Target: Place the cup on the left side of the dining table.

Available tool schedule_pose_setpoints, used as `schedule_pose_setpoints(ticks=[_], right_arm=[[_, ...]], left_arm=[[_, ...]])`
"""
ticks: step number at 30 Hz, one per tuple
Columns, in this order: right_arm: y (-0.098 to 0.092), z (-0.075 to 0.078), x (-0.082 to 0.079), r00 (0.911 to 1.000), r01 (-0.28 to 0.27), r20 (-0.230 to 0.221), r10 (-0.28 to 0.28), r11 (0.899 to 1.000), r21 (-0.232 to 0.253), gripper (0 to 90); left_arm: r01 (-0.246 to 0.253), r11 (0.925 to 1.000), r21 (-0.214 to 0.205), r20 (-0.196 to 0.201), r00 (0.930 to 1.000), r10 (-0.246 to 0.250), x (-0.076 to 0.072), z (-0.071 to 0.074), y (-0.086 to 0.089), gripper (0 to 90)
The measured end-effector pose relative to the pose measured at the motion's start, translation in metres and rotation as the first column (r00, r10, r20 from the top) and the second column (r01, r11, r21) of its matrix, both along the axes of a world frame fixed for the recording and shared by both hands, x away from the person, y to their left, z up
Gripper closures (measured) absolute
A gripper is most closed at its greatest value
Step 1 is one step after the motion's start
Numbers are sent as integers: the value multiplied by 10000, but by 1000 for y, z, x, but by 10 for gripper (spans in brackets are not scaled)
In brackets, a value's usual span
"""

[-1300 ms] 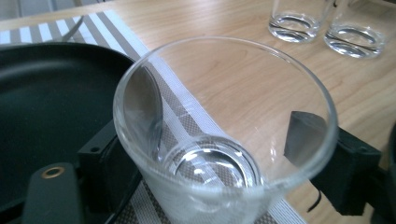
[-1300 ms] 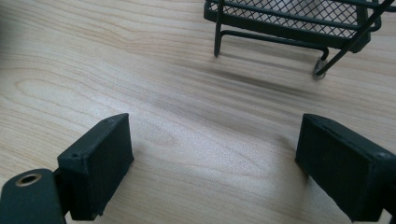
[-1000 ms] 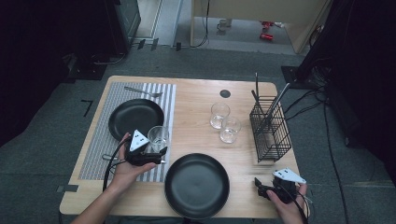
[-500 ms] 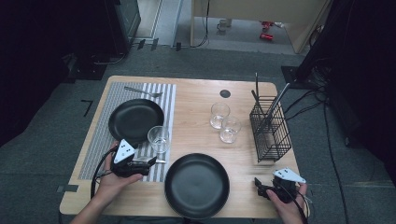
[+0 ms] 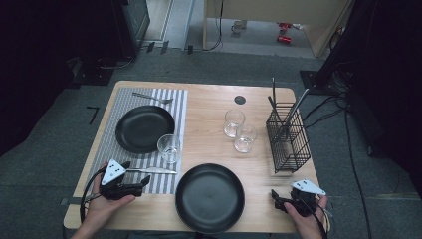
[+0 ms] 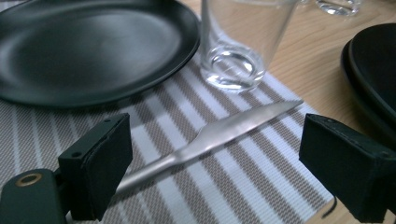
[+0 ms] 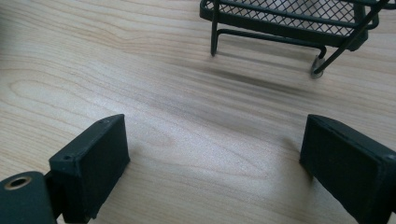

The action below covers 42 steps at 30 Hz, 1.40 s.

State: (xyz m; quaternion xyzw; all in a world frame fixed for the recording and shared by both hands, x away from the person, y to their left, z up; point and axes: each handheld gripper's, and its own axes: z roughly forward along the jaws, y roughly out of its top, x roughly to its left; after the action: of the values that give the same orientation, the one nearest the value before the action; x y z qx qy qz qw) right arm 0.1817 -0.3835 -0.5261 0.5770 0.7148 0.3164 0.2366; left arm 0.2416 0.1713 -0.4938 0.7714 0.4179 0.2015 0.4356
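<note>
Left edge of the table (image 5: 209, 99): the left gripper (image 5: 145, 181) is held low over the near end of the striped placemat (image 5: 176, 102), jaws wide apart with nothing clamped. The knife (image 5: 152, 171) lies flat on the mat just in front of it, handle end toward the jaws, blade pointing toward the near plate (image 5: 209, 197). Judged: a place setting is being laid, the knife set beside the far plate (image 5: 144, 128) with the drinking glass (image 5: 169, 148) just past it.

In the left gripper view the knife (image 6: 219, 135) is seen running between the open jaws, untouched by either pad, a relation not resolved from above.

Centre: two spare glasses (image 5: 239, 130) stand together on bare wood.

Right: the wire caddy (image 5: 287, 137) holds upright utensils. The right gripper (image 5: 275, 197) is rested at the near corner, jaws apart and empty. Only the caddy's feet (image 7: 280, 28) are recorded in the right gripper view.
</note>
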Motion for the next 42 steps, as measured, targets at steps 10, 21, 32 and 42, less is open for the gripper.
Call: schedule_pose_setpoints(ticks=[10,21,32,42], right_arm=[[0,0,0,10000,43,-13,-43,10000,5,70],[0,0,0,10000,48,-26,-48,10000,-2,69],[0,0,0,10000,68,-31,-68,10000,-4,67],[0,0,0,10000,69,-35,-69,10000,-3,67]], left_arm=[[-1162,9927,311,-362,9924,1173,-17,-7,33,101],[-2384,9686,705,-749,9670,2434,-27,-17,74,101],[-2333,9693,779,-1077,9646,2408,-24,-23,80,101],[-2471,9579,1461,-1152,9575,2646,-22,-25,75,105]])
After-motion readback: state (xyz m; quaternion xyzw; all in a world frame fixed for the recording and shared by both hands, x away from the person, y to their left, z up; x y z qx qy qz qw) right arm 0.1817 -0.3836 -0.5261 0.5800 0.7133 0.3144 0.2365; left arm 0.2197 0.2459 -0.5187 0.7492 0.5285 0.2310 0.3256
